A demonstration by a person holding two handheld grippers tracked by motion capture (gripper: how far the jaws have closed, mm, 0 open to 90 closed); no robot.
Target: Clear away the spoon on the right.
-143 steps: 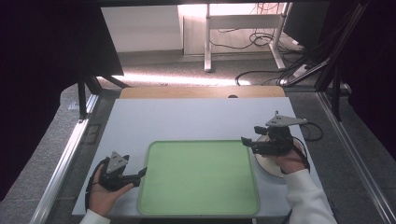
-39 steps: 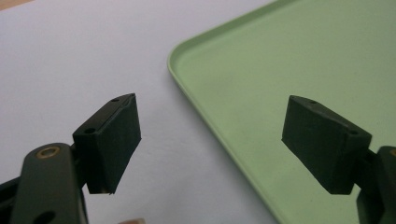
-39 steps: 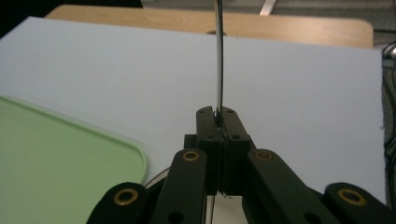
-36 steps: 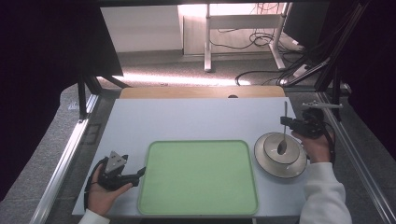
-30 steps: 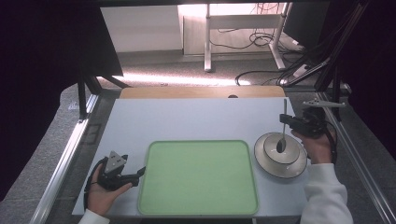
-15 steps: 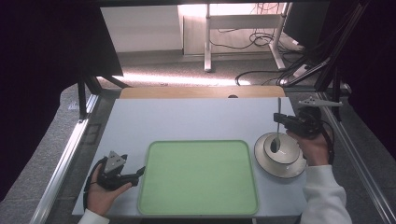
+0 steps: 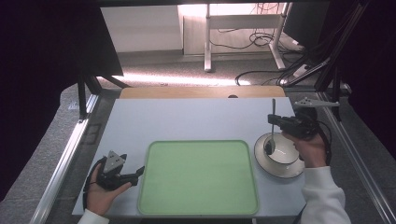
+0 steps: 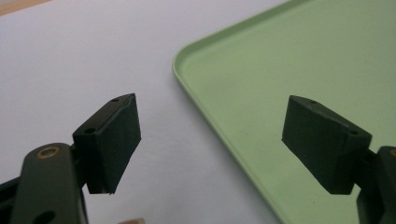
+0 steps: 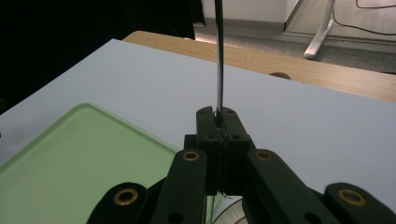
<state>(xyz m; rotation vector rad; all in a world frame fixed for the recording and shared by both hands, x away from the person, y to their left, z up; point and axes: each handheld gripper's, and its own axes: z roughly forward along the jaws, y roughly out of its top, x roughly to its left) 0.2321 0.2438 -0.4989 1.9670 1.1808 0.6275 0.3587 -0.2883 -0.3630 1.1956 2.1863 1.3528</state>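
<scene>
One spoon (image 7: 271, 135) clamped upright in right gripper (image 7: 274, 120), tip seemingly inside bowl (image 7: 285, 156).

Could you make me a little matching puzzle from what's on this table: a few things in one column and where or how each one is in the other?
1. spoon
2. tray
3. bowl
4. left gripper

a. green, lying mid-table
b. jaws open, at the tray's left edge
c. clamped upright in the right gripper
d. on the table, right of the tray

Pairs: 1-c, 2-a, 3-d, 4-b

Pale grey table (image 7: 187, 119), green tray (image 7: 198, 177) near its front edge, bowl (image 7: 280, 158) just beside the tray
</scene>
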